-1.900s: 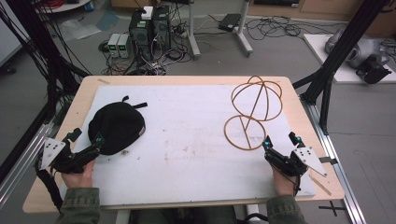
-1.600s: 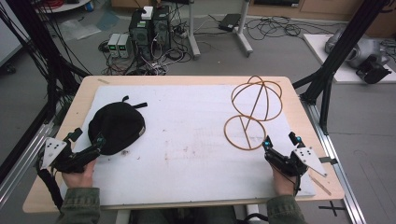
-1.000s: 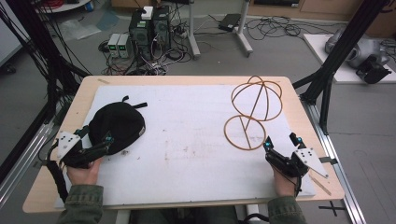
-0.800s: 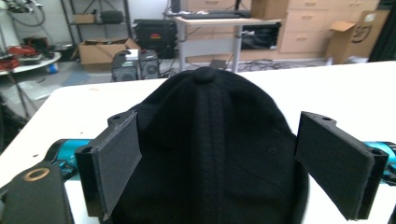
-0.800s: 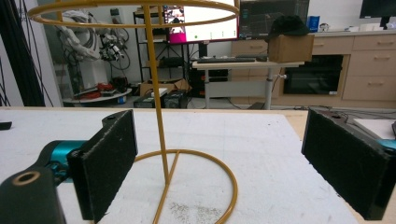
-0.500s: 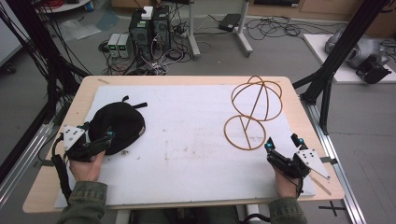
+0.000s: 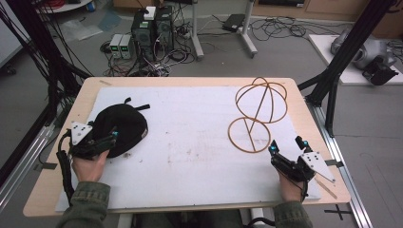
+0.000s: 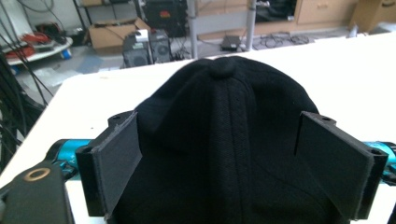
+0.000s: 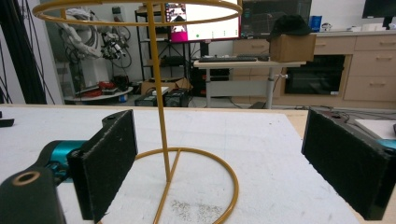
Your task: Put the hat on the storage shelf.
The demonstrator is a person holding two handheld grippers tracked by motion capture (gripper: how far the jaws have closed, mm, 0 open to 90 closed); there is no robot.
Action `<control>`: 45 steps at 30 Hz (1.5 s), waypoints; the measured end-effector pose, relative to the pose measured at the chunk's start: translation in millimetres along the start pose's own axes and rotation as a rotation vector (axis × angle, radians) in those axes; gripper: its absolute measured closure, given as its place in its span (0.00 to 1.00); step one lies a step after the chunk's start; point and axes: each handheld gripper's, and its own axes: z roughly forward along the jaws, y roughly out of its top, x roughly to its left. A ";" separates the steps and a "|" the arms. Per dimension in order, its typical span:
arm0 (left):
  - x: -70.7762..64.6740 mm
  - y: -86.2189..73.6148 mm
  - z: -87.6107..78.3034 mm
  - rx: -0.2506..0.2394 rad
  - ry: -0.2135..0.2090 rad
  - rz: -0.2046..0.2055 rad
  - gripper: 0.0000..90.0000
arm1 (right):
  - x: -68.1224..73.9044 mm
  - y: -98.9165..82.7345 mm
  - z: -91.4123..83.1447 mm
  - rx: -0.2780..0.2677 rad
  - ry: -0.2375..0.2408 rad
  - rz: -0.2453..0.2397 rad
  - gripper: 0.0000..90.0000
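Lying on the white sheet at the counter's left side: black cap, crown up. Left hand-held gripper is straddling its near edge, jaws apart, nothing clamped. Right hand-held gripper is resting with jaws apart near the gold wire stand. Advice: lower the pads onto the brim fabric before closing, avoiding the sheet.

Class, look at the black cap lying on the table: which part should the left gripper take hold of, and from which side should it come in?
Probably the near edge of the black cap, approached low from the person's side. The left gripper is open with its jaws already either side of that edge, crown button pointing away. The soft, domed crown looks too wide to span, while the near edge offers fabric thin enough to pinch.
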 end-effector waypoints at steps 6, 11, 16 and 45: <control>1.0 -0.8 8.1 0.028 -0.001 -0.020 0.17 | -1.3 -0.2 -1.2 0.000 0.001 -0.007 0.11; 2.0 -2.3 11.3 0.040 0.001 -0.008 0.18 | -2.3 -0.1 -2.8 0.000 0.003 -0.002 0.11; 2.3 -4.0 13.8 0.060 -0.004 0.001 0.25 | -0.9 -0.5 -2.1 0.002 0.007 -0.010 0.11; -3.6 0.4 7.0 0.110 -0.034 0.026 0.96 | 5.8 -0.3 -1.2 -0.026 0.031 -0.031 0.11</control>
